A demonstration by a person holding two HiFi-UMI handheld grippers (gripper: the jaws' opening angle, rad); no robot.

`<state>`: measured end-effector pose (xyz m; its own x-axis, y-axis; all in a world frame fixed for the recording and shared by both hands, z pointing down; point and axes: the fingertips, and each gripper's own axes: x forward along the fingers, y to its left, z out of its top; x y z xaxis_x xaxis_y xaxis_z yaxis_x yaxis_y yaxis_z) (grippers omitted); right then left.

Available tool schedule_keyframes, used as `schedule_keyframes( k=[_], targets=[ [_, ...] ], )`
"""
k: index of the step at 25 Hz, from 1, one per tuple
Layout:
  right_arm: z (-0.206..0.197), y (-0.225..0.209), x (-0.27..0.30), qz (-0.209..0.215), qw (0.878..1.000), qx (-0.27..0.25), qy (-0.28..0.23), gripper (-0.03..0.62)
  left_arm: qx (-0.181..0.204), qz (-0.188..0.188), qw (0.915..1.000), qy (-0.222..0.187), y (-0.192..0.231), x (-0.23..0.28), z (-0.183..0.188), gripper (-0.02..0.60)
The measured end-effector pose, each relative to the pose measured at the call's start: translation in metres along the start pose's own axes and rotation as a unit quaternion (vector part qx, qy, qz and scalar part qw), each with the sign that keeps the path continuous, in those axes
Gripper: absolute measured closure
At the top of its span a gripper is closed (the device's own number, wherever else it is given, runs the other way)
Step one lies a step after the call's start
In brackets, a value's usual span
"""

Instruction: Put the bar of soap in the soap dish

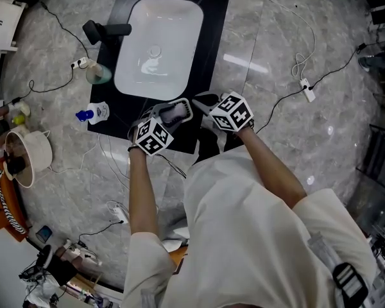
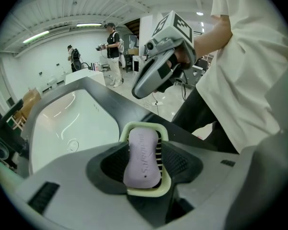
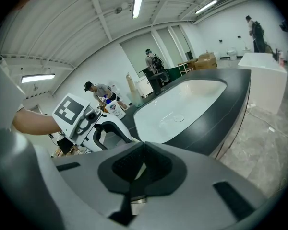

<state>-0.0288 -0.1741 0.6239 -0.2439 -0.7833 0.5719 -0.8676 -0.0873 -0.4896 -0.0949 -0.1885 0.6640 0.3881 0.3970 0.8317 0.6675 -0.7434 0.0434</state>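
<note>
A lilac bar of soap (image 2: 143, 157) lies in a pale green slatted soap dish (image 2: 134, 127). My left gripper (image 2: 144, 164) is shut on the dish from both sides. In the head view the dish (image 1: 175, 113) hangs over the black counter's near edge, just below the white basin (image 1: 159, 47). My right gripper (image 1: 204, 105) is close to its right, jaws shut with nothing between them. The right gripper view shows its pads (image 3: 156, 163) pressed together, with the left gripper (image 3: 81, 123) off to the left. The left gripper view has the right gripper (image 2: 158, 71) above the dish.
A black faucet (image 1: 106, 31) stands left of the basin, with a cup (image 1: 98, 74) and a blue-capped bottle (image 1: 93, 113) on the floor side. Cables and a power strip (image 1: 308, 90) lie on the marble floor. A bucket (image 1: 29, 156) is at far left. People stand in the background.
</note>
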Motion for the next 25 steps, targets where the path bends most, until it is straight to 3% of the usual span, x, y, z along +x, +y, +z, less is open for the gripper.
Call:
schedule_keyframes(
  k=[3, 9, 17, 19, 22, 25],
  targets=[
    [0.0, 0.001, 0.0, 0.008, 1.0, -0.005, 0.003, 0.589, -0.018, 0.012, 0.9997, -0.007, 0.0, -0.003, 0.003, 0.367],
    [0.006, 0.007, 0.005, 0.035, 0.999, -0.029, 0.017, 0.588, -0.094, 0.064, 0.9927, -0.041, 0.008, -0.022, 0.006, 0.379],
    [0.019, 0.012, 0.008, 0.078, 0.994, -0.065, 0.034, 0.588, -0.186, 0.171, 0.966, -0.054, 0.006, -0.039, 0.003, 0.379],
    [0.021, 0.013, 0.007, 0.087, 0.993, -0.068, 0.034, 0.588, -0.224, 0.193, 0.9534, -0.063, 0.0, -0.042, 0.002, 0.379],
    [0.024, 0.013, 0.005, 0.101, 0.991, -0.078, 0.036, 0.588, -0.292, 0.231, 0.9226, -0.099, -0.004, -0.047, 0.006, 0.379],
    [0.025, 0.012, 0.008, 0.117, 0.988, -0.093, 0.046, 0.588, -0.336, 0.268, 0.8956, -0.115, -0.01, -0.047, 0.006, 0.379]
  ],
)
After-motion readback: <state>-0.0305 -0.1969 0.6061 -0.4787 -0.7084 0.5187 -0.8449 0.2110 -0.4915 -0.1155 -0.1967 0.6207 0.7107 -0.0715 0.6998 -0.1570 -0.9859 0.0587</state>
